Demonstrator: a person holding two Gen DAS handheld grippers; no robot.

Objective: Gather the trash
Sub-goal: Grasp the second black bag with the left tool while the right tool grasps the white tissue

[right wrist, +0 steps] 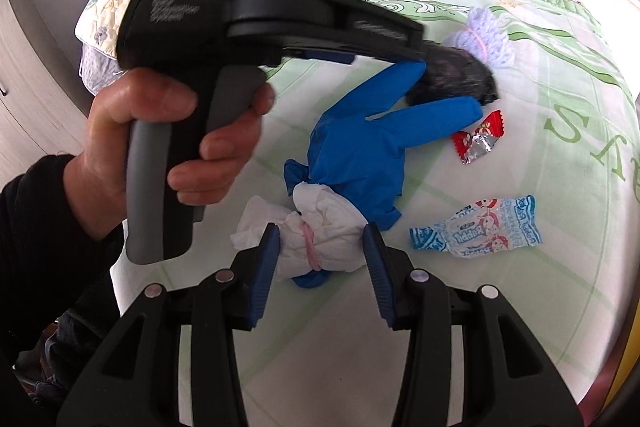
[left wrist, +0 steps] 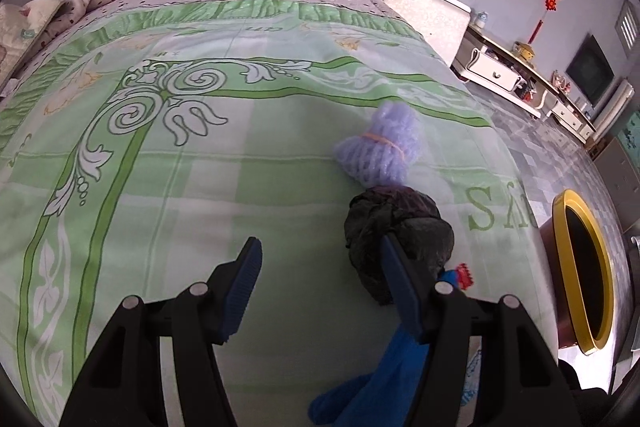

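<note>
White tissue bundle (right wrist: 316, 243), tied at its middle with a pink band, lies on the bed (left wrist: 200, 187), long axis running across between the blue pads of the right tongs (right wrist: 320, 259). Pads half open, flanking it; contact unclear, no grip evident. Right hand nearer. Left tongs (left wrist: 320, 267) half open, empty, its right pad beside the black crumpled bag (left wrist: 400, 227). Blue glove (right wrist: 360, 155), purple foam net (left wrist: 380, 147), wrappers nearby. Yellow-rimmed bin (left wrist: 584, 267) stands off the bed's edge.

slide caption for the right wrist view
Right gripper straddles a tied white tissue bundle on the bed beside a blue glove.
</note>
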